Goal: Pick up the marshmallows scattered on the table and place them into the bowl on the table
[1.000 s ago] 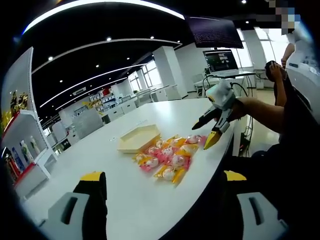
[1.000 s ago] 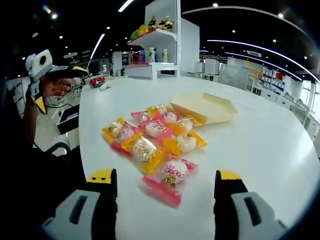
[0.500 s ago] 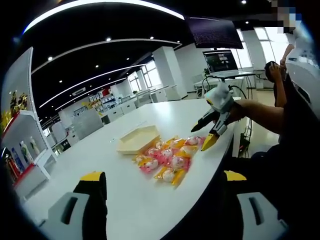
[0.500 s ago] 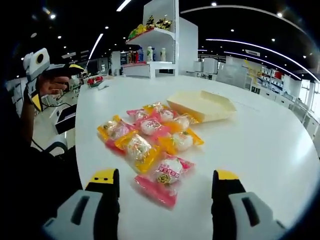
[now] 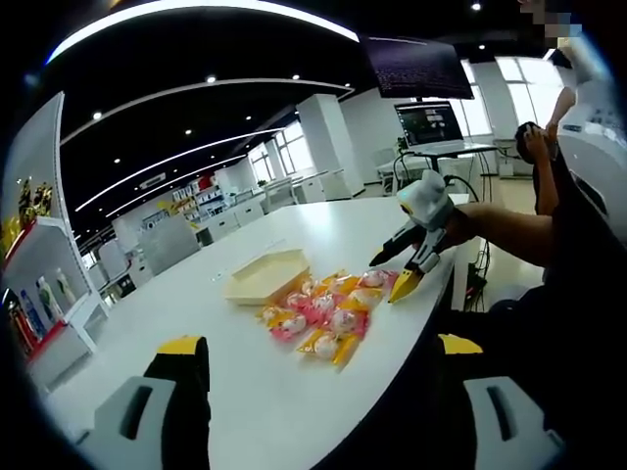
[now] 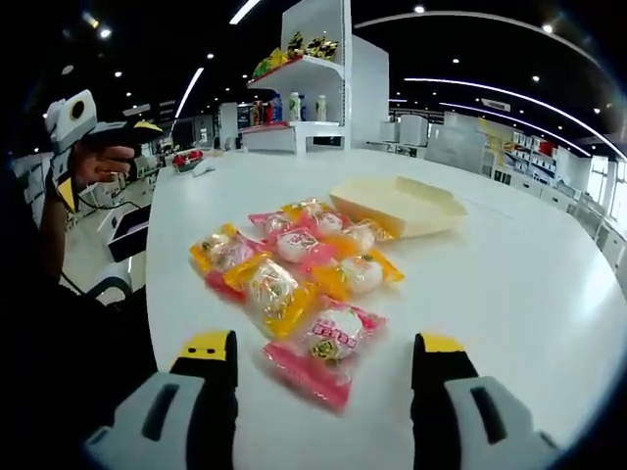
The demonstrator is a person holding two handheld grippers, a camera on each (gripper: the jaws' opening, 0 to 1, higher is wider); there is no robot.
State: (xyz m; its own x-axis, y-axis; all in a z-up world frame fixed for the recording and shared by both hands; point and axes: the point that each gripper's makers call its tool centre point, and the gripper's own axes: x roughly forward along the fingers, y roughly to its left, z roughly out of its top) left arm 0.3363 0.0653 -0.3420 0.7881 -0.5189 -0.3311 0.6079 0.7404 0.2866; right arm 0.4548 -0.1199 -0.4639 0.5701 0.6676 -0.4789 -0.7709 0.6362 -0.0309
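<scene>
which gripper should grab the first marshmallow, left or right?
Right. The right gripper hangs open just short of the nearest pink marshmallow packet, which lies in line with its jaws. The left gripper is held off beyond the table edge, farther from the pile.

Shelf goods [image 6: 312, 44]: too small and distant to identify; bottles on the lower tier [image 6: 307, 106] likewise unreadable. Marshmallows [image 6: 294, 279]: packets overlapped in a heap, several partly covered by neighbours, so the count was uncertain, and wrapper print was too blurred to read. Bowl [image 6: 399, 206]: interior hidden behind its near wall; monitor [image 5: 432, 122]: screen content was too small to make out.
</scene>
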